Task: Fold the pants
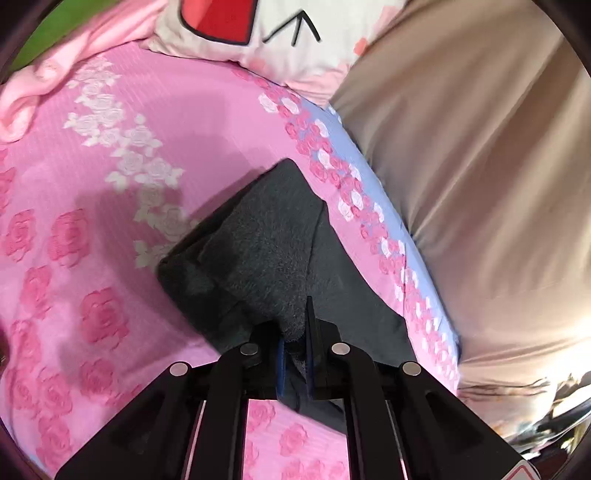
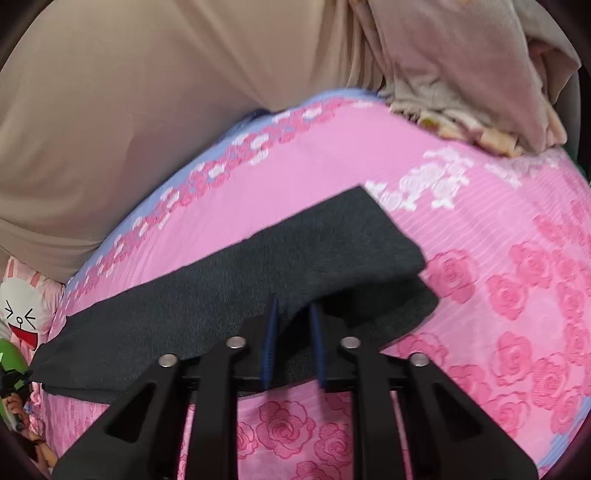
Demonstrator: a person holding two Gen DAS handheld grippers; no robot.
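Observation:
The dark grey fleece pants (image 1: pixel 266 243) lie on a pink rose-patterned bedsheet (image 1: pixel 92 229). In the left wrist view my left gripper (image 1: pixel 295 332) is shut on a bunched edge of the pants, lifting it off the sheet. In the right wrist view the pants (image 2: pixel 295 254) stretch as a long band from lower left to upper right, with a folded layer on top. My right gripper (image 2: pixel 293 321) is shut on the near edge of that layer.
A beige curtain or cover (image 1: pixel 480 166) runs along the bed's blue-bordered edge (image 1: pixel 354 155). A cartoon pillow (image 1: pixel 258 33) and a pink blanket (image 1: pixel 44 74) lie at the head. Crumpled beige bedding (image 2: pixel 461 74) sits at the far end.

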